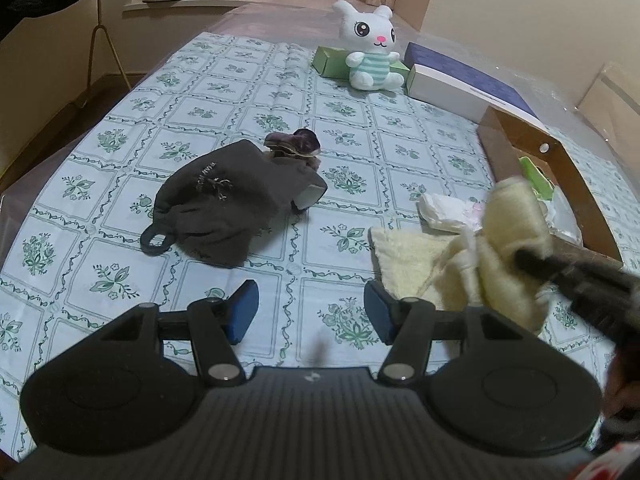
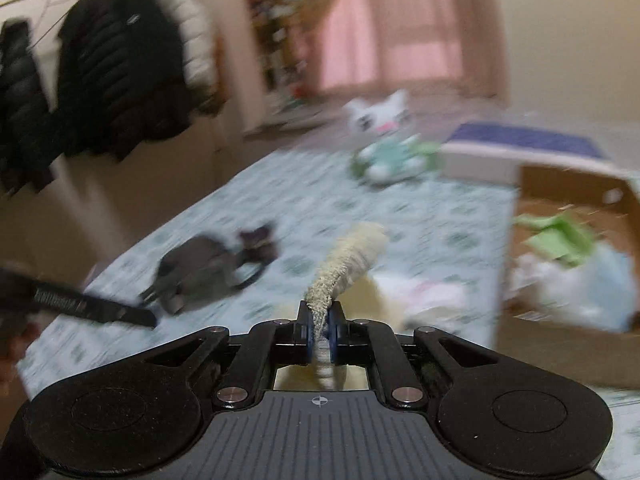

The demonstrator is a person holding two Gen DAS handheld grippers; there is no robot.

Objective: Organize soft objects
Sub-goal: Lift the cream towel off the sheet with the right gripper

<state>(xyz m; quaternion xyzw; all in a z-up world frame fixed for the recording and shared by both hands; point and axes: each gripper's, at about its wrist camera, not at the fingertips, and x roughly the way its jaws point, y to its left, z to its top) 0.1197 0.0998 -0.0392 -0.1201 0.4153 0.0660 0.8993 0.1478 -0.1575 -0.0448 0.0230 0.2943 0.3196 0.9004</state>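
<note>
My right gripper [image 2: 320,310] is shut on a cream fluffy cloth [image 2: 352,260] and holds it up off the bed; the left wrist view shows the same cloth [image 1: 508,248] bunched in that gripper [image 1: 524,258], with part still lying flat on the sheet. My left gripper [image 1: 310,306] is open and empty above the sheet. A dark grey glove [image 1: 228,200] with a purple hair tie [image 1: 298,144] lies ahead of it. A white plush bunny [image 1: 370,50] sits at the far end. The right wrist view is blurred.
An open cardboard box [image 1: 560,176] stands on the right, holding green and white items [image 2: 568,264]. A white folded item [image 1: 448,208] lies beside it. A blue-and-white box [image 1: 460,80] and a green box [image 1: 332,62] are near the bunny. Black jackets [image 2: 112,72] hang at left.
</note>
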